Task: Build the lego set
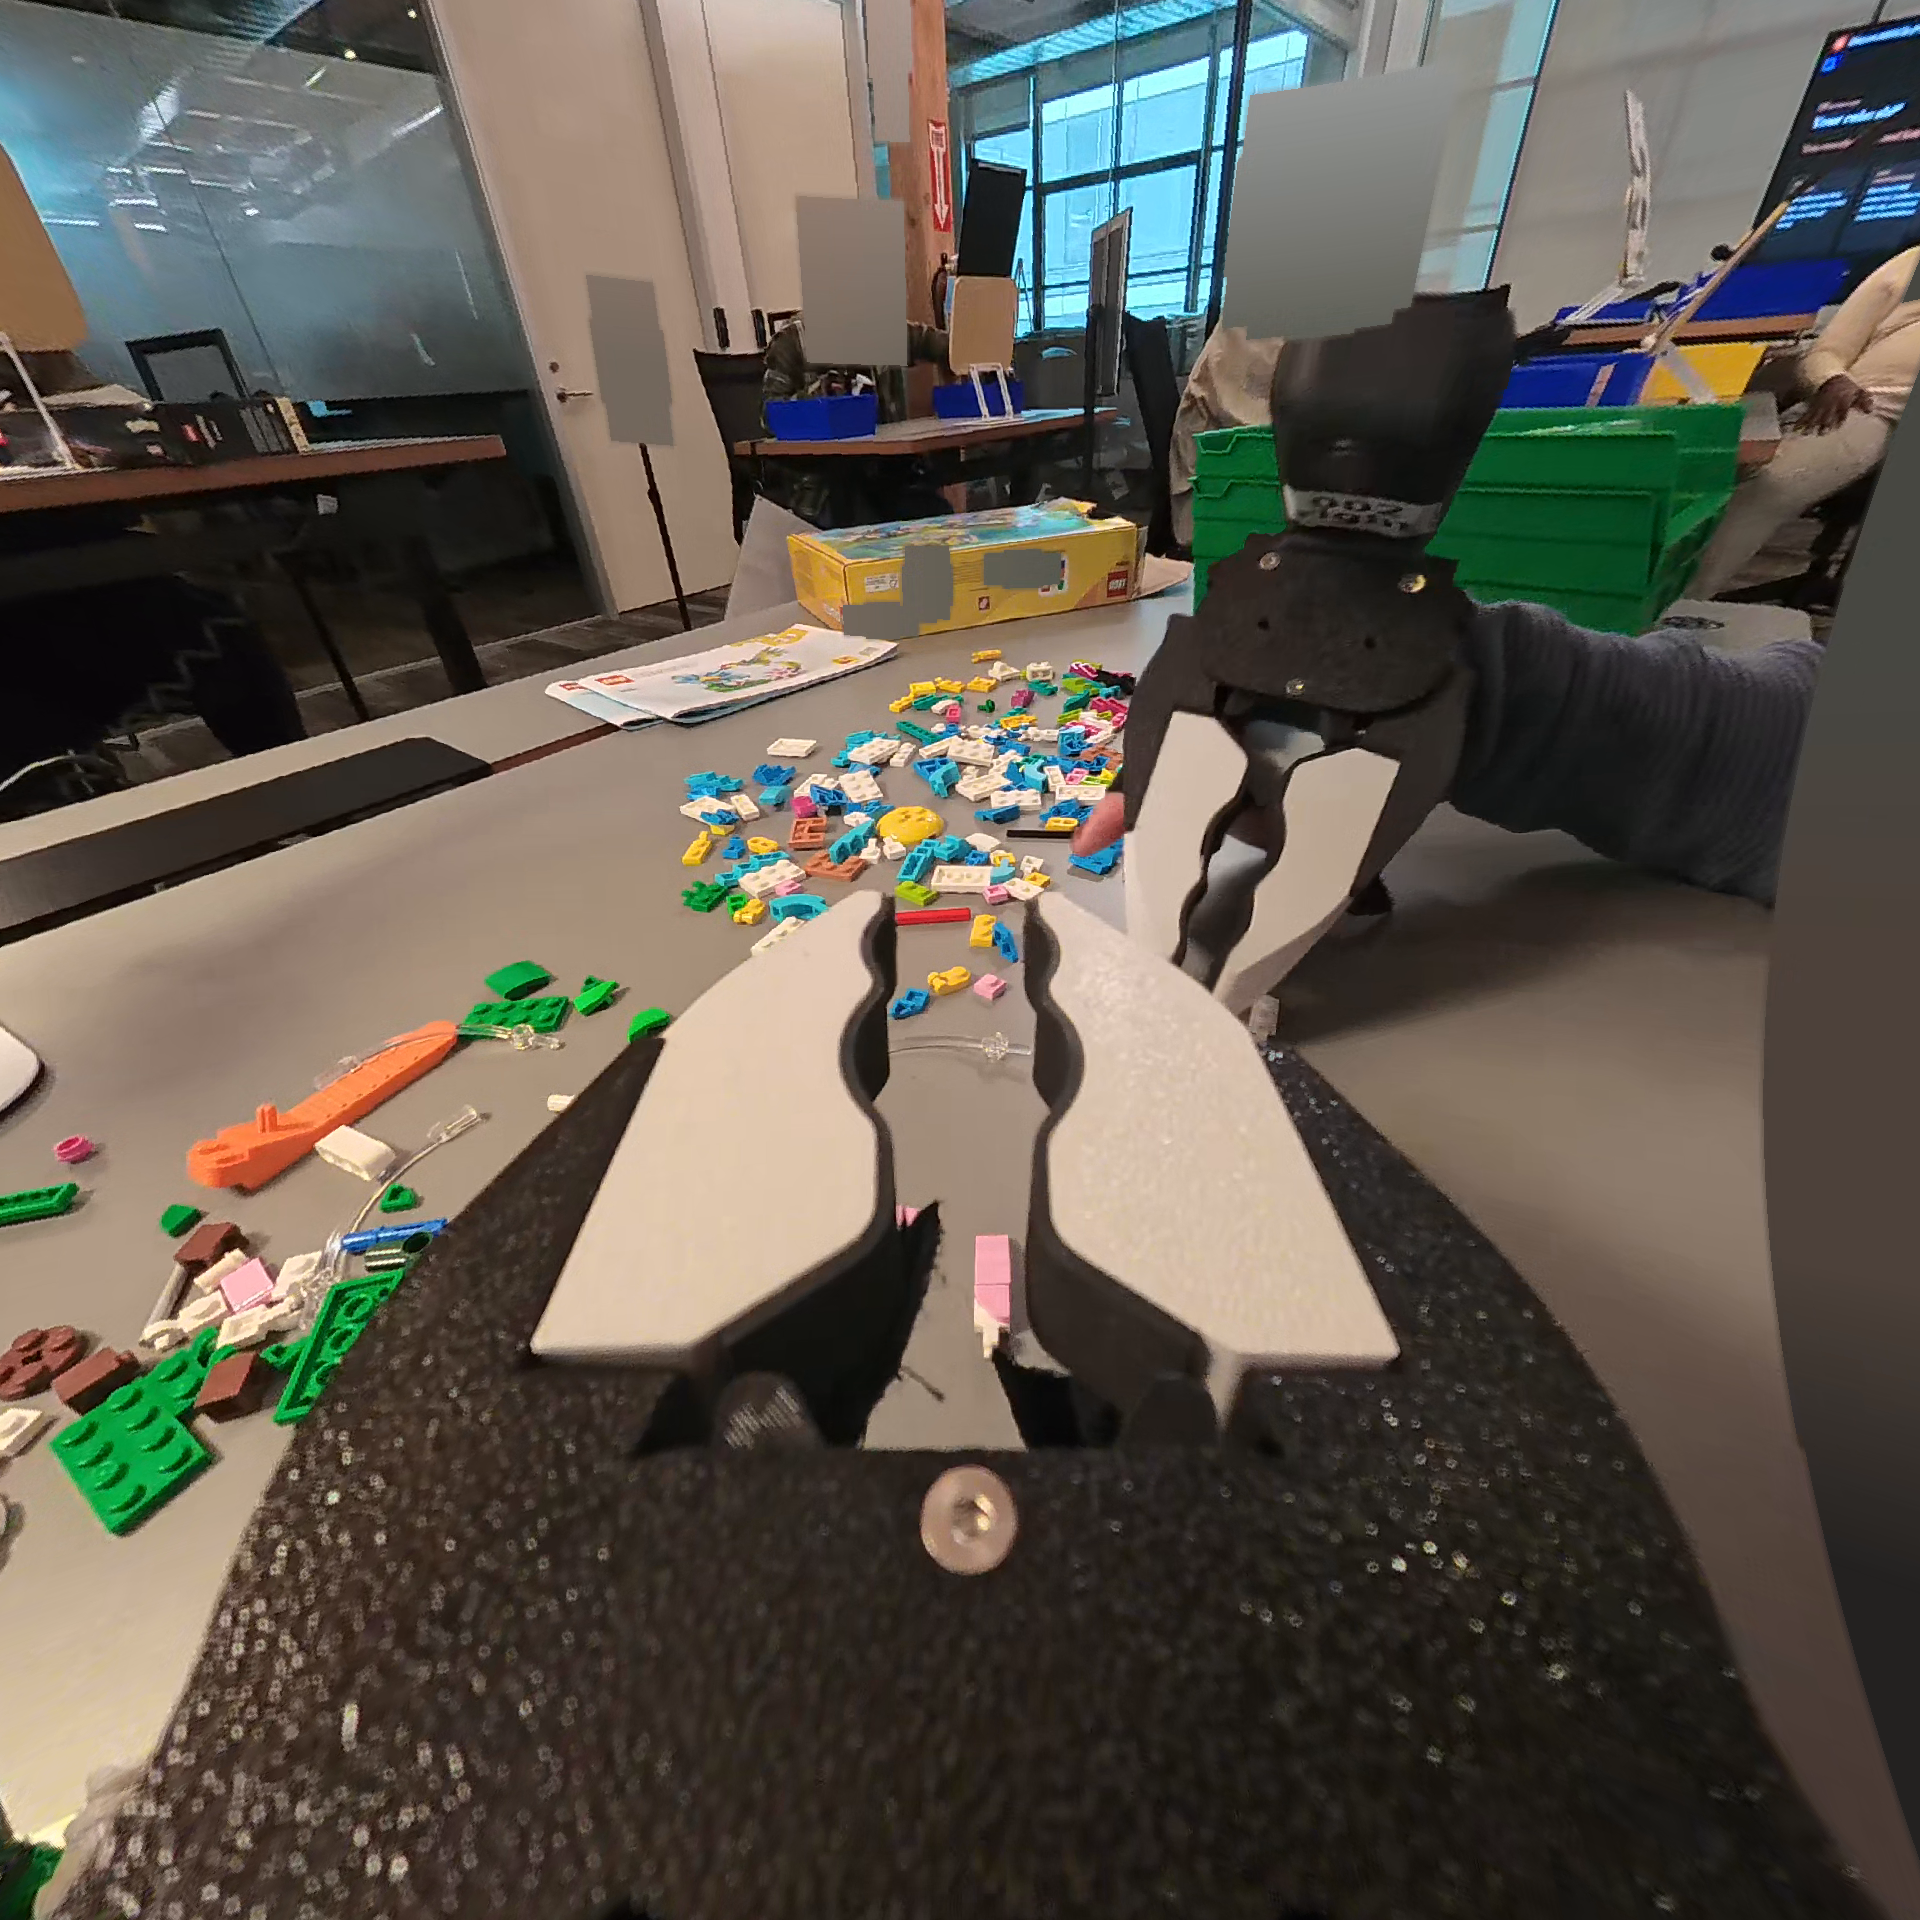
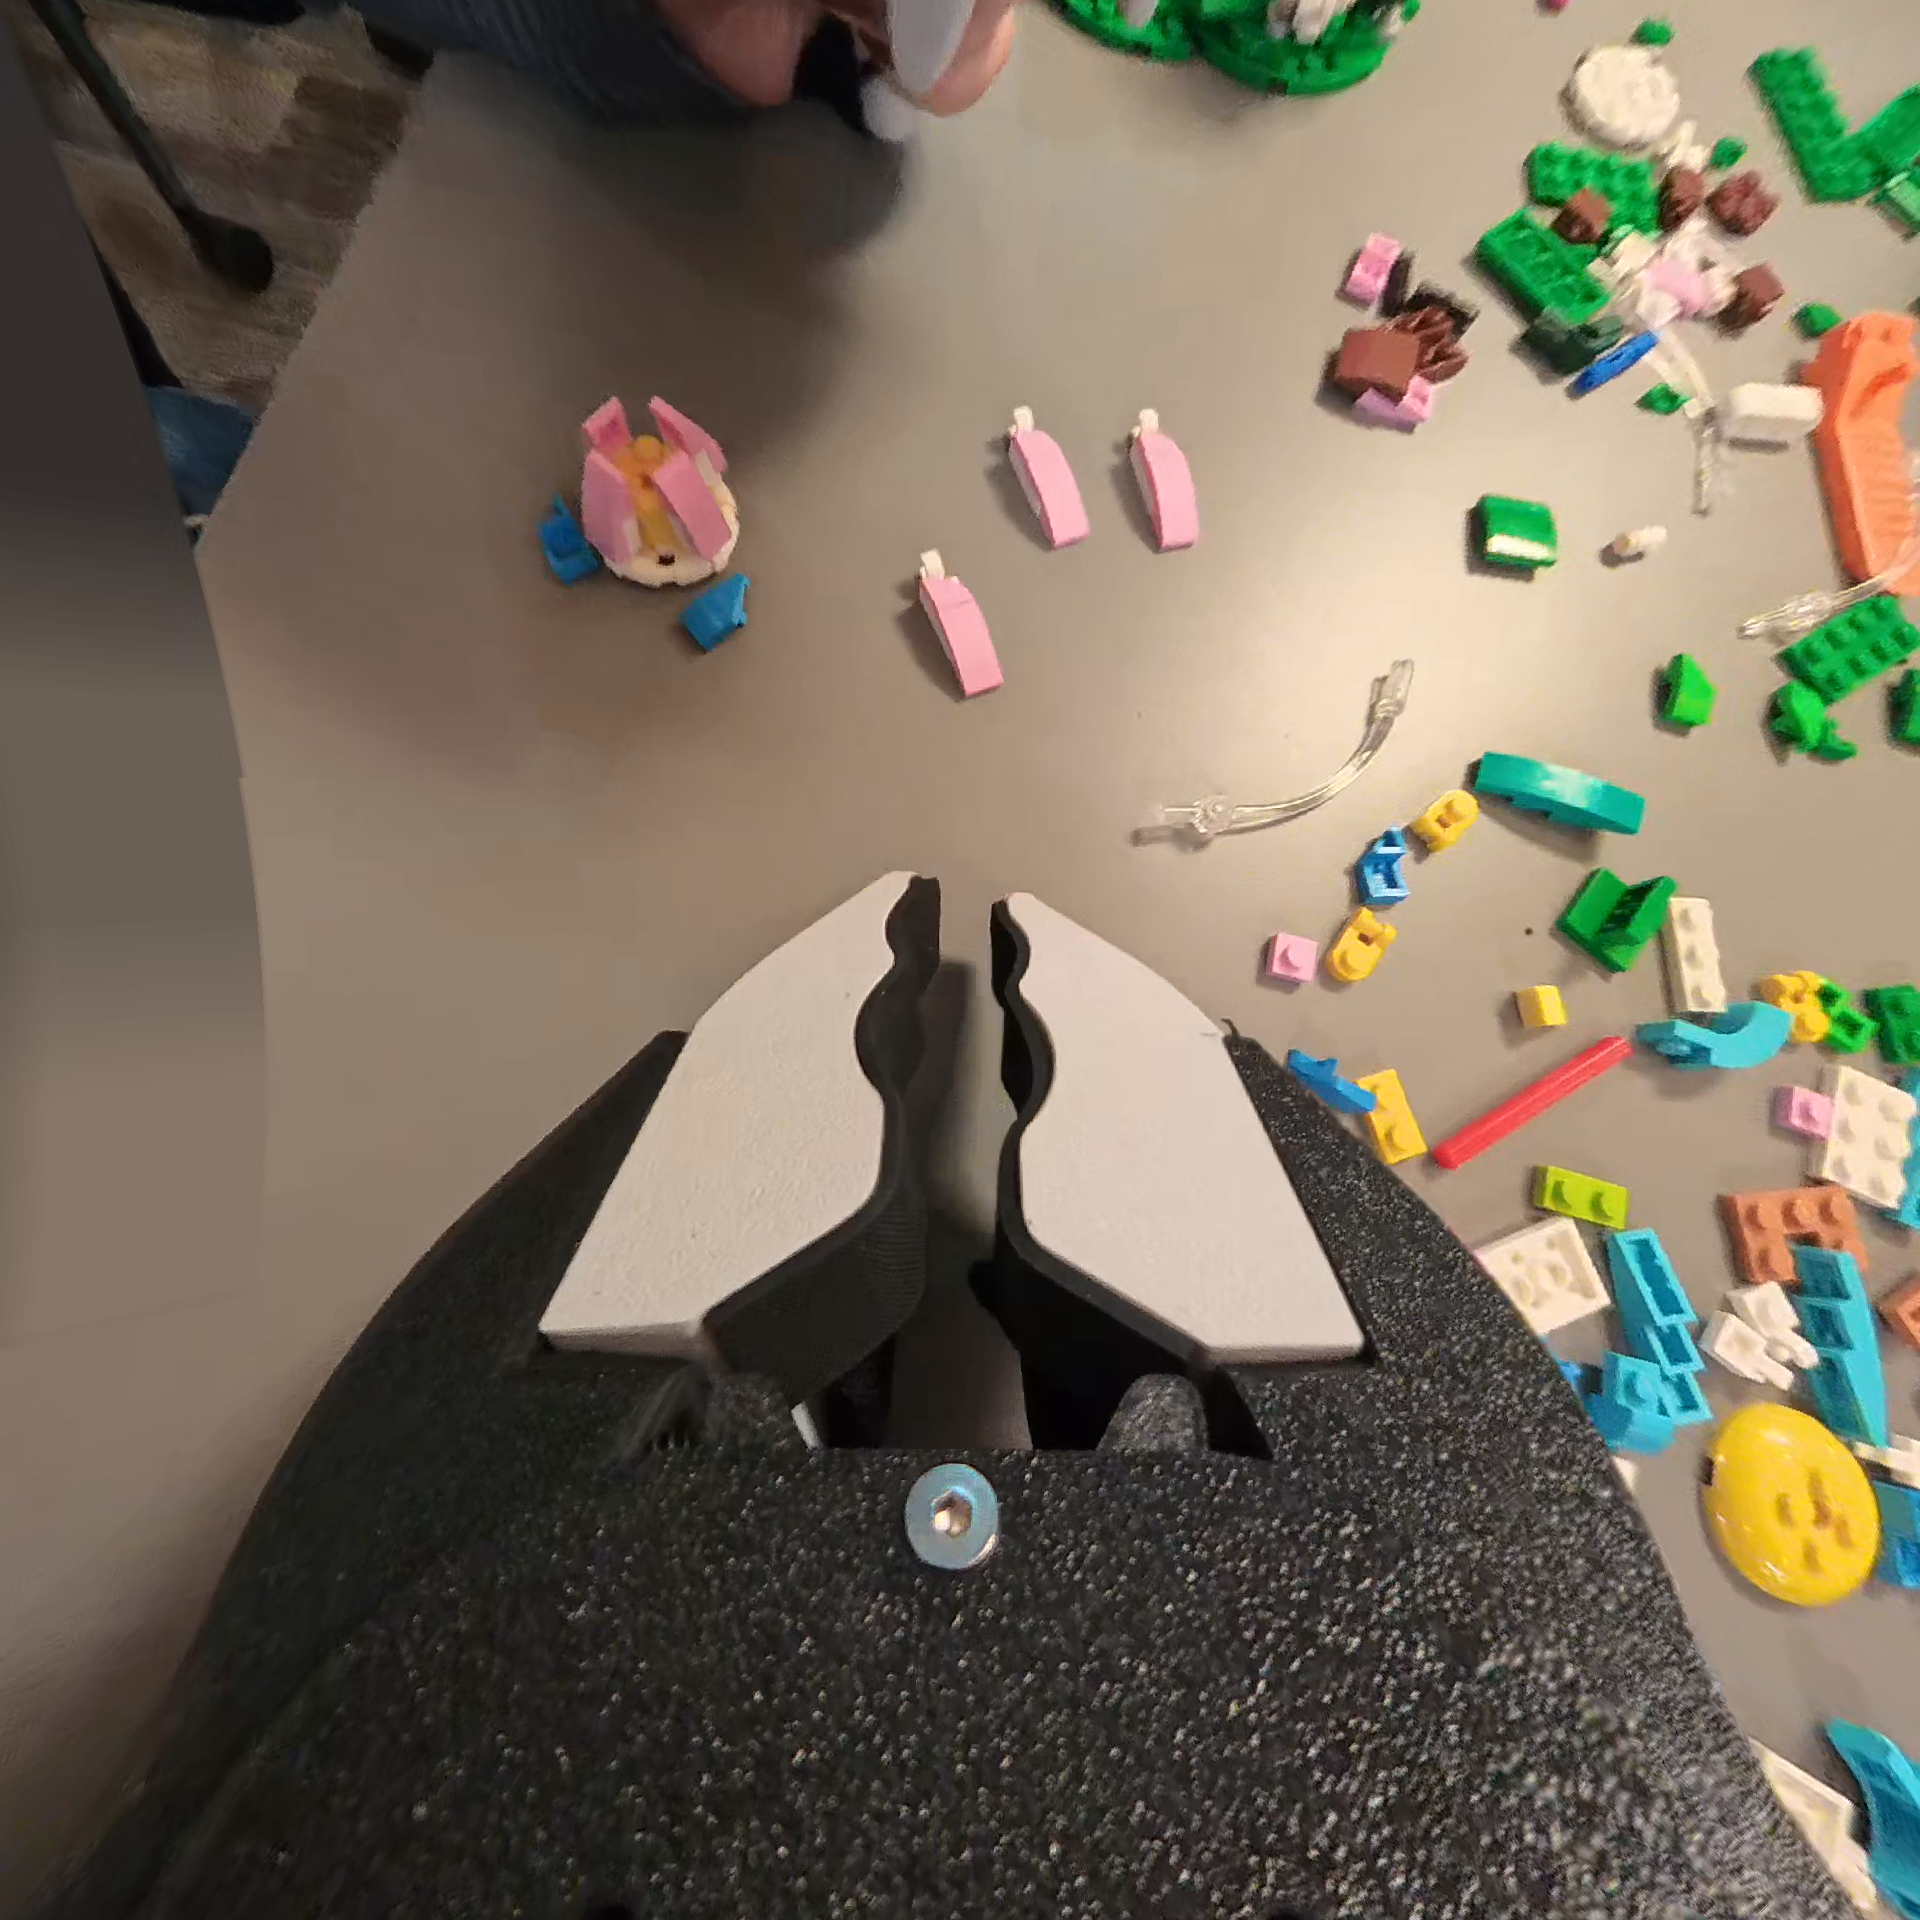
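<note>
While both hand-held grippers hover, jaws parted, seemingly empty.

The left tool (image 1: 958, 935) has a rough, speckled black body that looks like grainy printed plastic, with smooth matt grey plates on its fingers (image 1: 748, 1132) and a shiny metal screw (image 1: 968, 1519) at 6 o'clock. The right tool (image 2: 964, 902) has the same finish. The tabletop (image 2: 727, 790) is a smooth matt grey. The loose bricks (image 2: 1766, 1195) are glossy hard plastic, plus a clear curved piece (image 2: 1278, 795) at 2 o'clock. The yellow box (image 1: 961, 566) looks like glossy card, the booklet (image 1: 722, 670) like paper. The sleeve (image 1: 1621, 758) is ribbed knit cloth.
</note>
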A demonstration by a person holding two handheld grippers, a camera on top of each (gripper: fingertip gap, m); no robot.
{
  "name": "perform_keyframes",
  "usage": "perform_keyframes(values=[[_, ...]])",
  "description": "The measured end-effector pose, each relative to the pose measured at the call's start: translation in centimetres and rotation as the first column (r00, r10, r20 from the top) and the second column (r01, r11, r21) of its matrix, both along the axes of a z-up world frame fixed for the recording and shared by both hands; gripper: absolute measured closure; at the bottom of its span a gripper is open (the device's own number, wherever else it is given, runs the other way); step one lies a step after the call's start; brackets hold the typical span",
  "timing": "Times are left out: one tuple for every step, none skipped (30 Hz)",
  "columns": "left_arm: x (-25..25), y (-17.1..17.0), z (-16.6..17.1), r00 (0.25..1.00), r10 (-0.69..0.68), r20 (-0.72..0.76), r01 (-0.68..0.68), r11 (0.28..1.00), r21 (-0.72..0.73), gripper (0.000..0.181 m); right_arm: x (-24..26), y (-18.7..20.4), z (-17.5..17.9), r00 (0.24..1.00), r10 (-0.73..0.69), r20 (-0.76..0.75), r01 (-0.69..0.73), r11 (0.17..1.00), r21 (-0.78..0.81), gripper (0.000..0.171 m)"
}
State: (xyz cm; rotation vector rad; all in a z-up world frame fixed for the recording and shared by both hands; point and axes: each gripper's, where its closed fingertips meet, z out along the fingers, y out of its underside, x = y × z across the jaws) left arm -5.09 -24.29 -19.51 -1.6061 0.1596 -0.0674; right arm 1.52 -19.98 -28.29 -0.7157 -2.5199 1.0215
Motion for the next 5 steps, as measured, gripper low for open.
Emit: perform_keyframes(values=[[0.0, -0.1, 0.0, 1.000, 0.000, -0.001, 0.000, 1.000, -0.001, 0.159, -0.2, -0.1, 0.4, 1.000, -0.005, -0.031, 0.005, 1.000, -0.017, 0.162], [0.1, -0.2, -0.2, 1.000, -0.010, -0.002, 0.010, 1.000, -0.012, 0.161, -0.3, -0.4, 0.7, 0.998, 0.001, -0.062, -0.003, 0.999, -0.034, 0.163], [0.3, -0.3, -0.5, 1.000, -0.029, -0.004, 0.029, 0.999, -0.031, 0.165, -0.5, -0.7, 1.1, 0.995, 0.005, -0.095, -0.009, 0.999, -0.045, 0.162], [0.7, -0.5, -0.8, 0.998, -0.055, -0.011, 0.054, 0.997, -0.054, 0.168, -0.7, -1.2, 1.3, 0.992, 0.016, -0.122, -0.022, 0.998, -0.052, 0.162], [1.2, -0.7, -1.3, 0.995, -0.092, -0.030, 0.089, 0.992, -0.088, 0.172, -0.8, -1.8, 1.5, 0.990, 0.038, -0.135, -0.045, 0.998, -0.053, 0.162]])
